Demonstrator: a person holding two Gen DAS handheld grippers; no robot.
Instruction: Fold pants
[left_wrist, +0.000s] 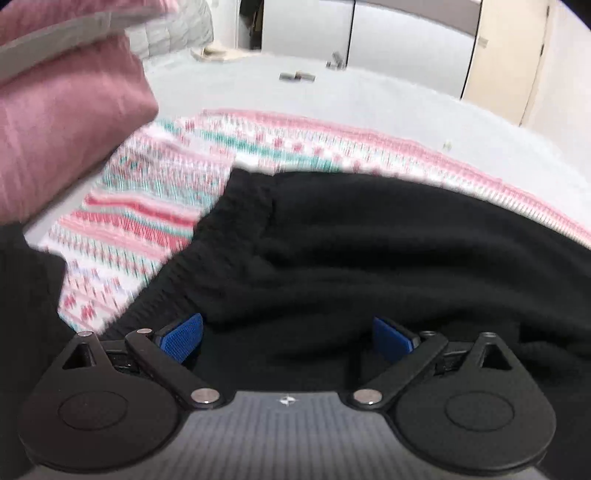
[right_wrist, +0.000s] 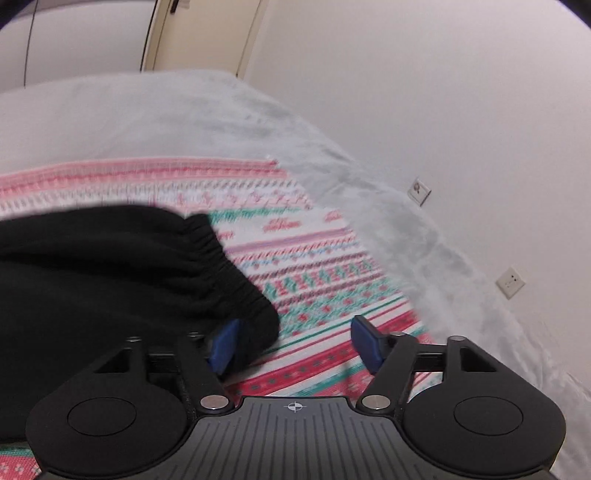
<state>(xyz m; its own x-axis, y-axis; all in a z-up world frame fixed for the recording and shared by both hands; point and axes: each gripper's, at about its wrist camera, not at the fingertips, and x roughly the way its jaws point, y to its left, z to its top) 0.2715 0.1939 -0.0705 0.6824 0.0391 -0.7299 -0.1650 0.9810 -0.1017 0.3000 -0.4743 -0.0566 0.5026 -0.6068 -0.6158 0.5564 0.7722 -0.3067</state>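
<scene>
Far left, pink bedding is bunched up at the bed's edge, spilling over the pale grey bedspread. Next along, the patterned blanket, pink, white and teal, lies spread flat over the middle of the bed. On it sit the black pants, crumpled in soft folds and covering the blanket's near side. The left gripper hangs low over that black cloth with its blue pads spread wide; fabric lies under and between them, but nothing is pinched. Moving right, the pants' elastic waistband ends short of the blanket's right edge. The right gripper is there with its fingers apart: the left pad sits against the waistband's corner, the right pad hovers over bare blanket. Beyond the bed's right edge, two wall sockets show.
</scene>
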